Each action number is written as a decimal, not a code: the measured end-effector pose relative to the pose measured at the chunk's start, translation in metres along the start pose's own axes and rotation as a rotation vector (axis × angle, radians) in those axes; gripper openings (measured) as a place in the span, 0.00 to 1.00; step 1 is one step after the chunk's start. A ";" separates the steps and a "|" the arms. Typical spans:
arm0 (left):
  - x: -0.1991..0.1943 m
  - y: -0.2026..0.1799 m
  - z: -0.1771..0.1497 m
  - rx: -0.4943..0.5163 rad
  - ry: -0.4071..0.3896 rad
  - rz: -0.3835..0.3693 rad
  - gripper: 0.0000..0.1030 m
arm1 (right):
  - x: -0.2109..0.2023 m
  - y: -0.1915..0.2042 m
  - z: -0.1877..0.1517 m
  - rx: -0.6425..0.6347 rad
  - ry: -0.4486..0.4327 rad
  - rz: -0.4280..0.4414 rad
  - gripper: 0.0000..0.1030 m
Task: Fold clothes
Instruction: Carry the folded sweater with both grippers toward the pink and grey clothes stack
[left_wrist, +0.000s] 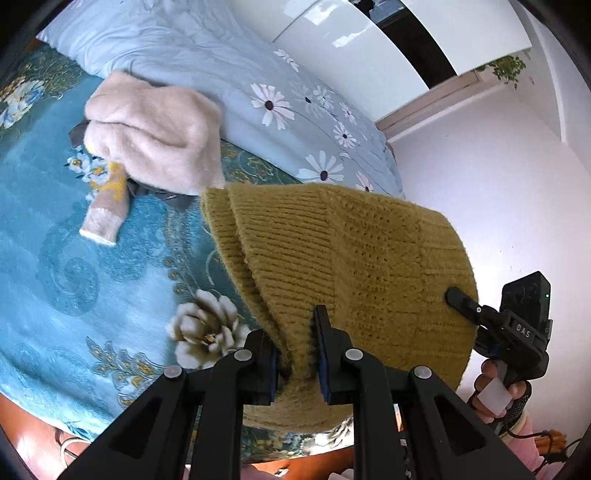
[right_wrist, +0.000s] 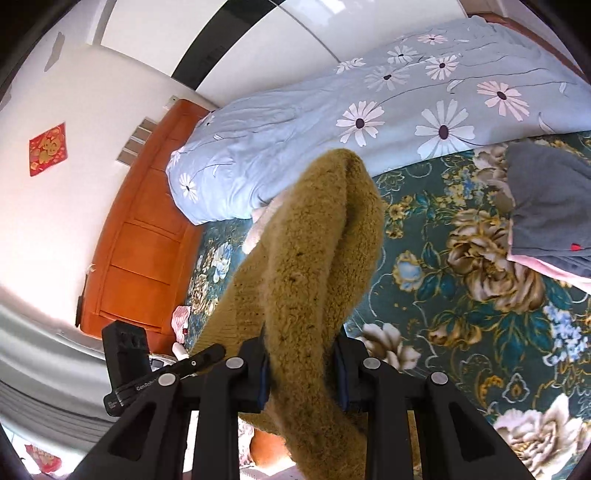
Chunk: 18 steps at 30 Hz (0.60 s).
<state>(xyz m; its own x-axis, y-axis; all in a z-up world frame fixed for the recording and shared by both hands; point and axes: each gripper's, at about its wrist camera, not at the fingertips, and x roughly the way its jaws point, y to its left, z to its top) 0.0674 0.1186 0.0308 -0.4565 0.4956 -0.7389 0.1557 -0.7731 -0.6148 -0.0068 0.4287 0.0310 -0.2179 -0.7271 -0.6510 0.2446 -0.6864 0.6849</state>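
In the left wrist view, a cream fluffy sweater (left_wrist: 155, 136) is seen at ten o'clock, lying crumpled on the teal floral bedspread (left_wrist: 74, 266) with one cuff trailing toward nine o'clock and a bit of dark cloth under it; it appears not yet folded. Behind it, from eleven to one o'clock, a pale blue daisy duvet (left_wrist: 229, 62) is bunched along the bed. At centre, the mustard knit sweater (left_wrist: 343, 251) is held up off the bedspread, spread between the two tools. The left gripper (left_wrist: 295, 350), at six o'clock, is closed narrowly on a gathered edge of that knit. At four o'clock the right gripper (left_wrist: 461, 299) is seen from outside, its one visible finger pressed against the far edge of the knit.

In the right wrist view, a wooden headboard (right_wrist: 147, 240) is seen at nine o'clock. The mustard knit sweater (right_wrist: 314, 258) runs from the centre down to six o'clock, where it is pinched between the fingers of the right gripper (right_wrist: 301, 373). At three o'clock a grey garment (right_wrist: 546, 206) is laid flat on pink cloth, seemingly already folded.

The task is judged to be partway: one piece looks finished, the mustard knit is lifted but not yet laid out or folded, and the cream sweater remains.
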 end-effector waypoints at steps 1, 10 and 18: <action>0.003 -0.006 0.000 0.011 0.002 0.002 0.17 | -0.006 -0.005 -0.001 0.008 -0.007 0.004 0.28; 0.073 -0.072 0.026 0.111 0.100 -0.114 0.17 | -0.067 -0.055 -0.008 0.135 -0.125 -0.063 0.28; 0.146 -0.141 0.031 0.239 0.280 -0.204 0.17 | -0.134 -0.104 -0.020 0.282 -0.246 -0.186 0.28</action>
<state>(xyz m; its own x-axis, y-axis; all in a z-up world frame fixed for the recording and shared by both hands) -0.0486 0.2878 0.0182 -0.1959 0.7112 -0.6751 -0.1360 -0.7015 -0.6996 0.0158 0.5978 0.0401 -0.4615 -0.5479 -0.6978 -0.0814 -0.7571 0.6483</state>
